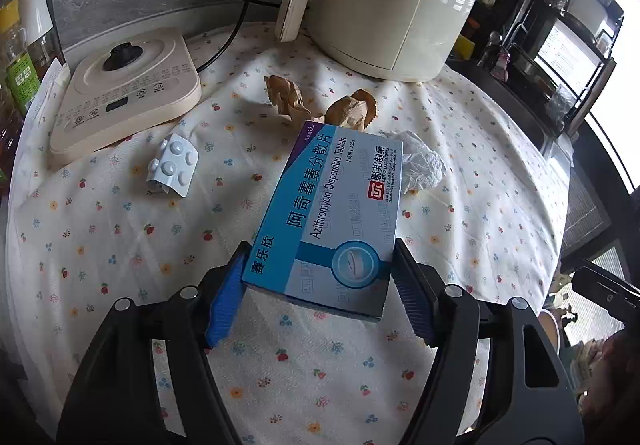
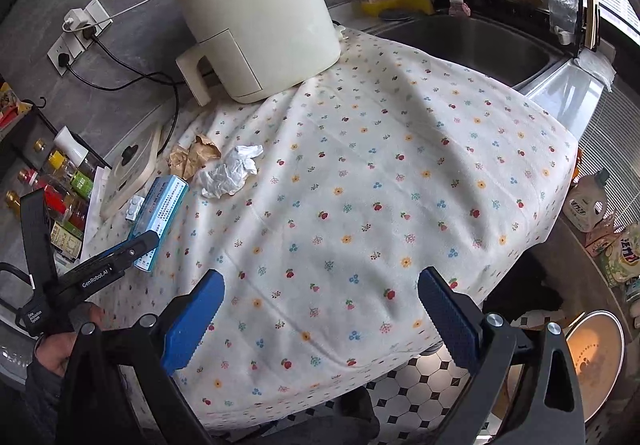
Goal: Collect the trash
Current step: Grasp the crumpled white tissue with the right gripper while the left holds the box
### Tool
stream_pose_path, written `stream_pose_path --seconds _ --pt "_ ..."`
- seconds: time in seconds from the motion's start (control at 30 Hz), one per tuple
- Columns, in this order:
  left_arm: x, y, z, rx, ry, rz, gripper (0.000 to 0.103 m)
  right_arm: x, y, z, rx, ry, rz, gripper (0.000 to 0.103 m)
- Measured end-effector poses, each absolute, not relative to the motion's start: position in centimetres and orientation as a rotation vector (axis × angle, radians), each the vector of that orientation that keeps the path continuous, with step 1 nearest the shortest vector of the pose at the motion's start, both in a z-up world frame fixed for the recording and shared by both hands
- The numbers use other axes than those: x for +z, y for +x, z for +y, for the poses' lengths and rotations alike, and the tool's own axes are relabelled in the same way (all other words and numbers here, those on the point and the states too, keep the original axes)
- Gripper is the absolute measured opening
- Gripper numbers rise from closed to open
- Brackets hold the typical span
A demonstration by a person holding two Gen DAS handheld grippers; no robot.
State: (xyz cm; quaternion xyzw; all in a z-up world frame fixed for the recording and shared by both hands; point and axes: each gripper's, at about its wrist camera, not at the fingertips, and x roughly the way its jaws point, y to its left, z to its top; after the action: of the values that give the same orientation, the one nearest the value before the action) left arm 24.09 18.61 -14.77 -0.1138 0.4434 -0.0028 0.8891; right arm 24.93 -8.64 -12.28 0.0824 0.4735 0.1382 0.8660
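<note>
Box (image 1: 332,213): flat glossy card, blue/white, near end between left gripper (image 1: 320,285) jaws, gripped. Beyond jaws: foil blister (image 1: 173,165), 2 brown paper wads (image 1: 286,95), white tissue (image 1: 422,161). Floral cloth (image 1: 120,245) w/ creases; kitchen, sink (image 2: 480,41). Right gripper (image 2: 320,321): jaws wide apart, holding nothing.

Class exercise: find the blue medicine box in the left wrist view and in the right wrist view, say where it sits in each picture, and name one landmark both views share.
Left wrist view: the medicine box fills the centre, held between the left tool's blue pads.
Right wrist view: the same box lies at the left edge, gripped by the other tool.
Shared landmark: the crumpled white tissue beside the box, on the floral cloth.
</note>
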Motion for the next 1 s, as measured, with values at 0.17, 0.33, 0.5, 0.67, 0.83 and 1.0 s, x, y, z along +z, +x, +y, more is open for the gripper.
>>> stream_pose_path --seconds 0.17,0.33,0.5,0.67,0.83,1.0 --pt "-13.7 23.7 20.8 0.034 -0.261 0.892 0.069 -12.4 27.0 -5.7 0.371 0.144 0.999 0.087" --pt "-13.2 23.0 23.0 0.087 -0.294 0.873 0.069 -12.6 29.3 -2.3 0.458 0.099 1.008 0.076" --pt "-13.1 22.4 24.5 0.125 -0.320 0.867 0.069 -13.1 31.7 1.0 0.515 0.056 1.022 0.064" --pt "-13.2 21.7 26.0 0.158 -0.346 0.870 0.069 -13.9 34.0 3.2 0.534 0.032 1.034 0.062" --pt "-13.3 21.2 26.8 0.182 -0.356 0.874 0.069 -15.5 35.7 4.3 0.516 -0.001 1.057 0.062" --pt "-13.3 21.0 27.0 0.194 -0.364 0.877 0.069 -16.9 36.3 4.1 0.521 -0.008 1.103 0.012"
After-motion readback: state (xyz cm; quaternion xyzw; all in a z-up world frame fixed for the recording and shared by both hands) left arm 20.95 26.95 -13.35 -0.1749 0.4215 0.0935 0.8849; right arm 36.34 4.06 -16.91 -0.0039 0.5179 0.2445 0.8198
